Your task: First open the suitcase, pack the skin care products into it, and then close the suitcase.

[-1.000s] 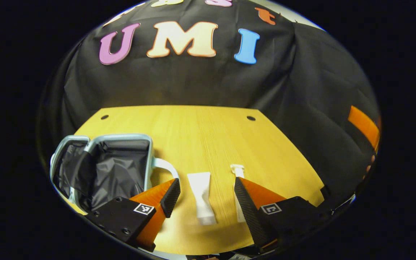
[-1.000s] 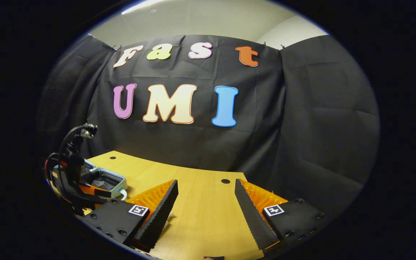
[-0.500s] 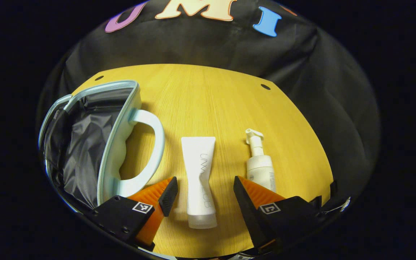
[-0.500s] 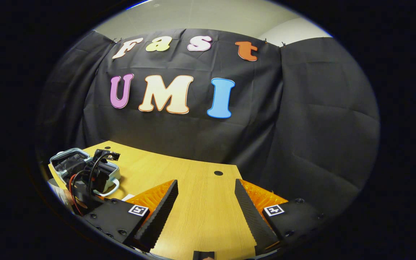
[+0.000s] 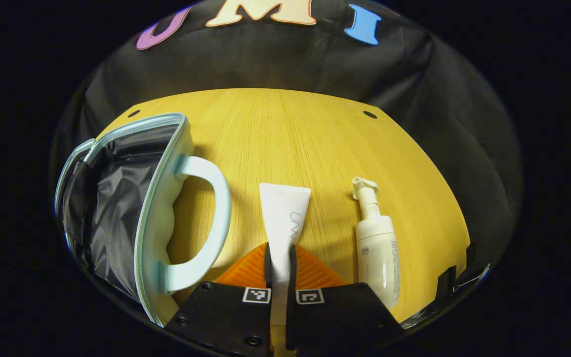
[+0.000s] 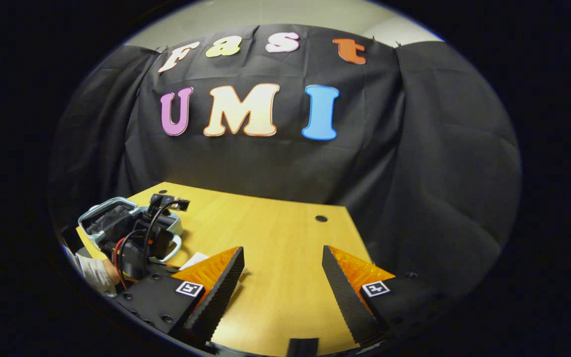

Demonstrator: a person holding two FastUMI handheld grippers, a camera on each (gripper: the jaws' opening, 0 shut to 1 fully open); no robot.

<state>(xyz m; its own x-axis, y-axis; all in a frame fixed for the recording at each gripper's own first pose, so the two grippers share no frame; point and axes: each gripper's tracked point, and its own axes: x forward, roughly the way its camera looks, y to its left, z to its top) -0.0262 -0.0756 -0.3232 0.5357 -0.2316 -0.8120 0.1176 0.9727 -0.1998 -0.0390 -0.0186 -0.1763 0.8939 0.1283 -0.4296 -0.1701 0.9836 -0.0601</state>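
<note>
In the left gripper view my left gripper (image 5: 280,258) is shut on a white squeeze tube (image 5: 284,218), which lies flat on the wooden table (image 5: 290,139). A white pump bottle (image 5: 377,248) lies to its right. The pale blue suitcase (image 5: 156,218) lies open at the left, dark lining showing, its handle (image 5: 213,213) pointing toward the tube. In the right gripper view my right gripper (image 6: 280,292) stands open over bare table, nothing between its fingers. The left gripper's body and cables (image 6: 142,238) show at the left there, in front of the suitcase (image 6: 102,218), with a corner of the tube (image 6: 194,260) beside it.
Two small round holes (image 5: 370,114) mark the table's far corners. Black cloth walls the table at the back and right. The table's right edge runs close to the pump bottle. A person's hand and a white label (image 6: 94,272) appear at the lower left of the right gripper view.
My left gripper has dropped toward the table and closed from open onto the white tube. The right gripper has tilted slightly downward and stays open.
</note>
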